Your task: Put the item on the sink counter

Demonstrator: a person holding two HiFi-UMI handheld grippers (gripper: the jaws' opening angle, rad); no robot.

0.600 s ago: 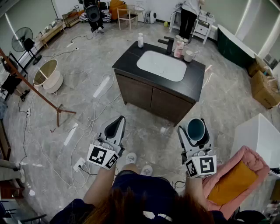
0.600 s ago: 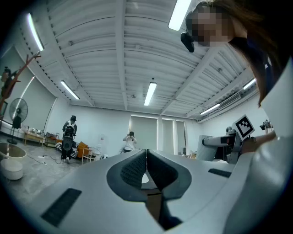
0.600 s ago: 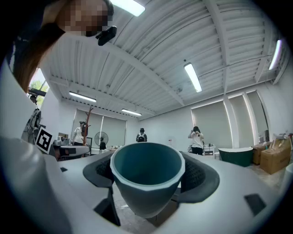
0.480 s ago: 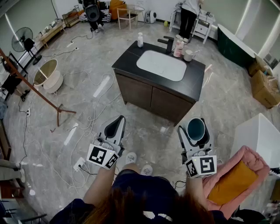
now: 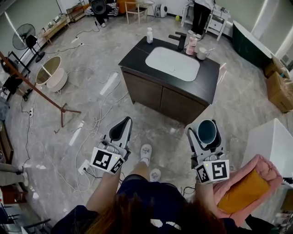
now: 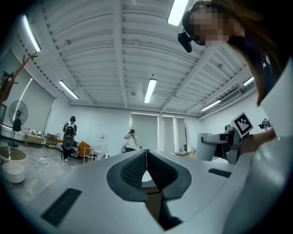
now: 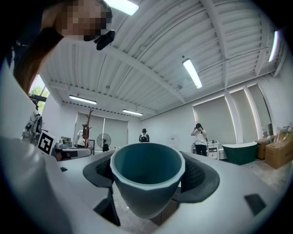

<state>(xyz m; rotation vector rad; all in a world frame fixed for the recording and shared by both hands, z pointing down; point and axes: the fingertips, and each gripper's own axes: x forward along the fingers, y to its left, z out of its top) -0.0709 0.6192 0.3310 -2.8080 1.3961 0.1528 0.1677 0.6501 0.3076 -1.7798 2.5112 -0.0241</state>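
A teal cup (image 5: 206, 131) stands upright between the jaws of my right gripper (image 5: 207, 133), which is shut on it; in the right gripper view the cup (image 7: 147, 182) fills the gap, both pads pressed to its sides. My left gripper (image 5: 124, 124) is shut with nothing in it, its pads (image 6: 139, 170) meeting. Both grippers hover over the floor, short of the dark sink counter (image 5: 137, 55) with its white basin (image 5: 172, 63). On the counter stand a white bottle (image 5: 149, 35), a black faucet (image 5: 181, 40), a pink bottle (image 5: 190, 45) and a white mug (image 5: 202, 53).
Cables (image 5: 94, 121) trail over the marble floor at left. A wooden coat stand (image 5: 41, 95) and round mirror (image 5: 48, 73) sit left. A white unit (image 5: 270, 141) and pink cushion (image 5: 249, 185) are at right. A person (image 5: 200, 13) stands behind the counter.
The view has shifted forward a little: the sink counter sits slightly lower and nearer in the head view. Both grippers keep their hold and places.
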